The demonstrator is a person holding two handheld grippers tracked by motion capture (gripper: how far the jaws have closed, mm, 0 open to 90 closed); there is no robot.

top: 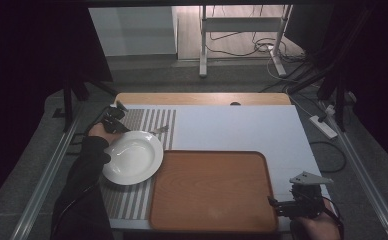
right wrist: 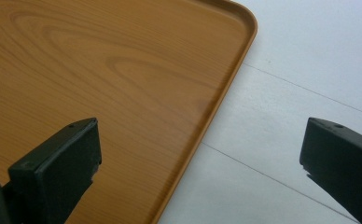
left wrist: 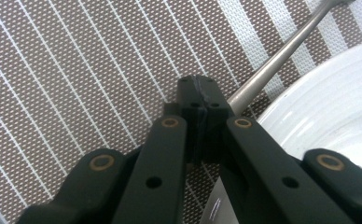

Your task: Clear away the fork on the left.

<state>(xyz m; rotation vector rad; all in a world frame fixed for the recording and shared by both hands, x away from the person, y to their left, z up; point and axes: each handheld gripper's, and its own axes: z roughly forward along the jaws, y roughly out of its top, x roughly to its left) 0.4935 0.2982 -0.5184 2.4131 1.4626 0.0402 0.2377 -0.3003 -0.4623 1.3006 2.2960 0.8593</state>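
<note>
A white round plate (top: 132,157) is seen lying flat on a striped brown-and-white placemat (top: 154,120) at the left of the table, its near right edge just beside the tray. A metal fork (top: 160,130) is laid on the placemat just beyond the plate's far rim; in the left gripper view its slim grey handle (left wrist: 281,53) runs diagonally past the plate's ribbed rim (left wrist: 328,107). A wooden-look rectangular tray (top: 212,190) with rounded corners and a low raised lip is set flat at the near middle of the white tabletop, bare inside.
</note>
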